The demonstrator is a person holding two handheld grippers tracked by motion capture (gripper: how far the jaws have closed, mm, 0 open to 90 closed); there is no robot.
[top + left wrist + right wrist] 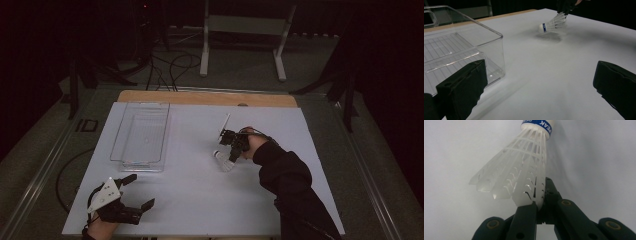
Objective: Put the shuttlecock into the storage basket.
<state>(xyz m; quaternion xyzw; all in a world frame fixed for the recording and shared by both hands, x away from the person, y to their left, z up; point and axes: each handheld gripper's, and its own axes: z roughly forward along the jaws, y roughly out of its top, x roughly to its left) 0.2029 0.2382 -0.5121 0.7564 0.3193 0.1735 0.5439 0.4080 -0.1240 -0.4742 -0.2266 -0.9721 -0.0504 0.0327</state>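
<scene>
A white plastic shuttlecock (pixel 223 161) with a blue band at its cork hangs just above the white table top (pixel 200 200), right of centre. My right gripper (pixel 234 152) is shut on the rim of its skirt; in the right gripper view the jaws pinch the skirt edge of the shuttlecock (pixel 519 177) and the cork points away. In the left gripper view the shuttlecock (pixel 552 23) shows at the far top, with a shadow under it. My left gripper (pixel 136 192) rests open at the near left corner of the table, nothing between its jaws.
A clear plastic bin (pixel 141 135) stands on the left half of the table, close ahead of the left gripper; its near corner (pixel 499 50) is right by the left jaw. A wooden strip (pixel 207 98) runs along the far edge. Cables lie on the floor beyond.
</scene>
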